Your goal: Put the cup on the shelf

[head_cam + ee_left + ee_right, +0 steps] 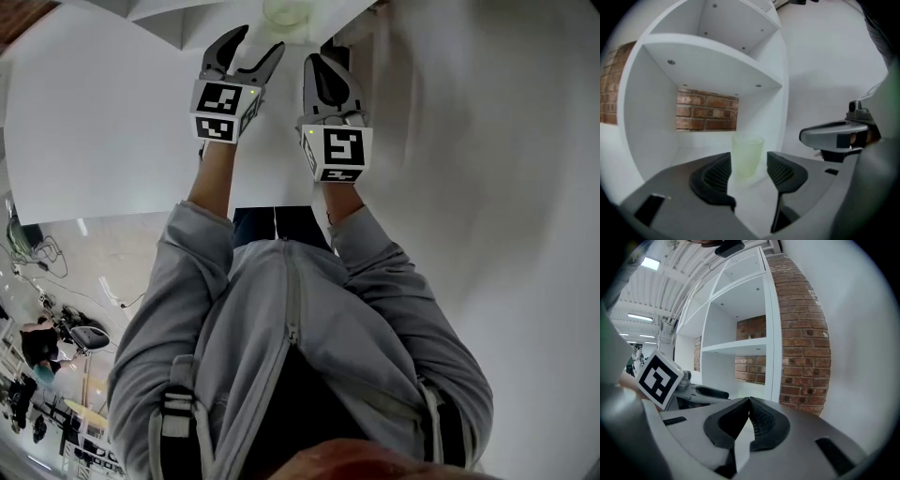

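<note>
A pale green translucent cup (747, 154) stands upright on the floor of a compartment of the white shelf unit (712, 65). In the head view the cup (286, 14) is at the top edge, just past my left gripper (259, 39). My left gripper (749, 158) is open, and the cup stands at its jaw tips with a gap to each pad. My right gripper (320, 64) hangs beside it to the right, shut with nothing between its jaws (749, 401). The left gripper's marker cube (658, 377) shows in the right gripper view.
The shelf unit (740, 345) has several open compartments with a brick wall (801, 348) behind and to its right. A white wall (834, 56) lies right of the shelf. My right gripper (834, 136) is close on the left gripper's right side.
</note>
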`<state>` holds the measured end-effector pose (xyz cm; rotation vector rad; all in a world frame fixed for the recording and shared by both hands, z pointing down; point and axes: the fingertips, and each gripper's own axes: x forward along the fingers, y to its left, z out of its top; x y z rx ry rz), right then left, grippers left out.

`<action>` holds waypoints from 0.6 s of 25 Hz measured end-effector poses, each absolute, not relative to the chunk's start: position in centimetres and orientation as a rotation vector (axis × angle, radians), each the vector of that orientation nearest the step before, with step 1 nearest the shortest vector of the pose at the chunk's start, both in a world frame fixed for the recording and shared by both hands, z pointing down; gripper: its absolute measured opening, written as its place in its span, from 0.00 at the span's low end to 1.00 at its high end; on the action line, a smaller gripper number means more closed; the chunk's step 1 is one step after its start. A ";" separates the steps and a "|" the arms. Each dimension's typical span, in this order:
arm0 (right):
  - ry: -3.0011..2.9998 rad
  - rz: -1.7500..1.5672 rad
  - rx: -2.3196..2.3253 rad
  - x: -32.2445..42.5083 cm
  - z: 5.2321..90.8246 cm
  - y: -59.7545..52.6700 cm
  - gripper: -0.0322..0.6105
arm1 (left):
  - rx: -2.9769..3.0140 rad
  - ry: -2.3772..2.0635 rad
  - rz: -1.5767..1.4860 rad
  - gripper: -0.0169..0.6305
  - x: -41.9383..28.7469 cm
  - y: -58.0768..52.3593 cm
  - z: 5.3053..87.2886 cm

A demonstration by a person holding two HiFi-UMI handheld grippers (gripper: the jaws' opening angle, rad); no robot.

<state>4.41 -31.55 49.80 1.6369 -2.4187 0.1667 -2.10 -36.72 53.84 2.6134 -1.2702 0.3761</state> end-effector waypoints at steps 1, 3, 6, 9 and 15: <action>-2.423 0.162 1.639 4.4 49.4 -31.3 0.09 | 2.620 -1.285 0.372 0.35 -2.3 -36.2 53.3; -2.430 0.148 1.644 4.1 48.7 -30.9 0.09 | 2.640 -1.302 0.359 0.21 -2.6 -35.1 52.2; -2.437 0.121 1.654 3.8 47.2 -30.4 0.09 | 2.669 -1.338 0.347 0.07 -3.2 -33.7 50.3; -2.443 0.099 1.677 4.0 45.2 -30.3 0.09 | 2.684 -1.364 0.322 0.04 -3.3 -32.8 47.9; -2.455 0.102 1.694 1.4 43.0 -29.6 0.09 | 2.648 -1.425 0.248 0.04 -7.2 -31.3 44.7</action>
